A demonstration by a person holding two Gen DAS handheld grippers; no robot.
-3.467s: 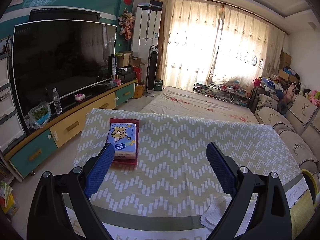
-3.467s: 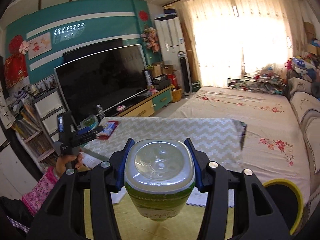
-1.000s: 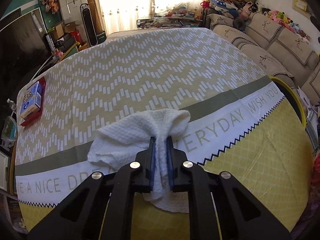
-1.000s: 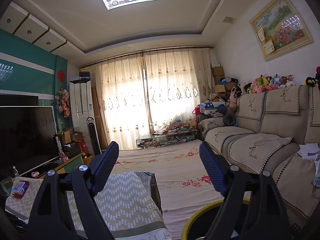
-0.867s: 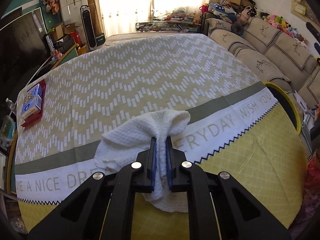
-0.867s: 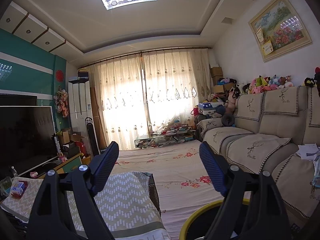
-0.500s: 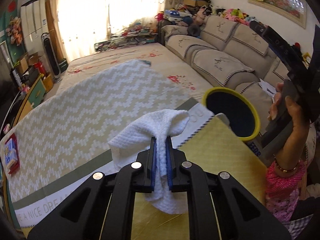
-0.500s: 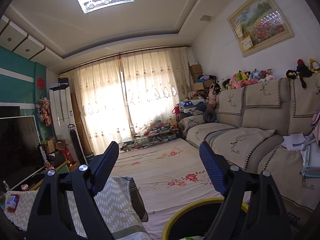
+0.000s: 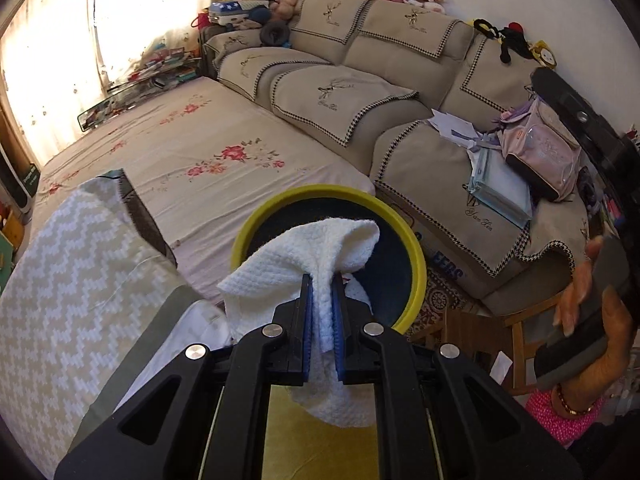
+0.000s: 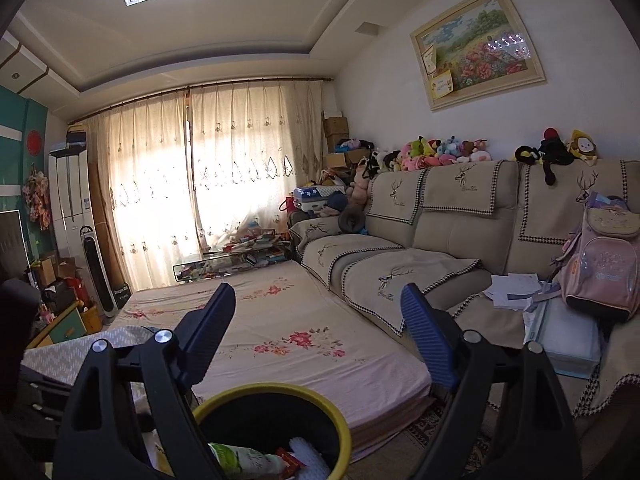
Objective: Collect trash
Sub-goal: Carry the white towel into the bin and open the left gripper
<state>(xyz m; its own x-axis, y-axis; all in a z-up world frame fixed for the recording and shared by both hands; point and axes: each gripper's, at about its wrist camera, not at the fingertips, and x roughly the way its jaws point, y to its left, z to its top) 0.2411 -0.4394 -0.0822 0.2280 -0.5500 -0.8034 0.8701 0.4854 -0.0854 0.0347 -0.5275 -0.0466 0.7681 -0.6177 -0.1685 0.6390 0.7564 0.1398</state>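
A white, waffle-textured cloth (image 9: 320, 264), crumpled, is clamped in the left hand-held gripper (image 9: 321, 320) over the yellow-rimmed bin (image 9: 416, 256). The right hand-held gripper (image 10: 316, 320) is held wide, empty, at the bin's 3 o'clock.

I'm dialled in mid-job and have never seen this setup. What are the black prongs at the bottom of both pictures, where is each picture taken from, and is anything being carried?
No robot arm here: a person holds a two-finger tool in each hand, and a fisheye camera on each looks forward along its fingers. The black prongs are those fingers.

The left wrist picture looks steeply down. The left tool is shut on a white cloth, which hangs over a yellow-rimmed bin. To the left is a table under a zigzag cover. At the right edge the person's other hand grips the second tool.

The right wrist picture looks almost level across the room at a sofa. The right tool is open and holds nothing. Below it is the same bin, with a green and white packet already inside.

So the cloth is the only thing carried.
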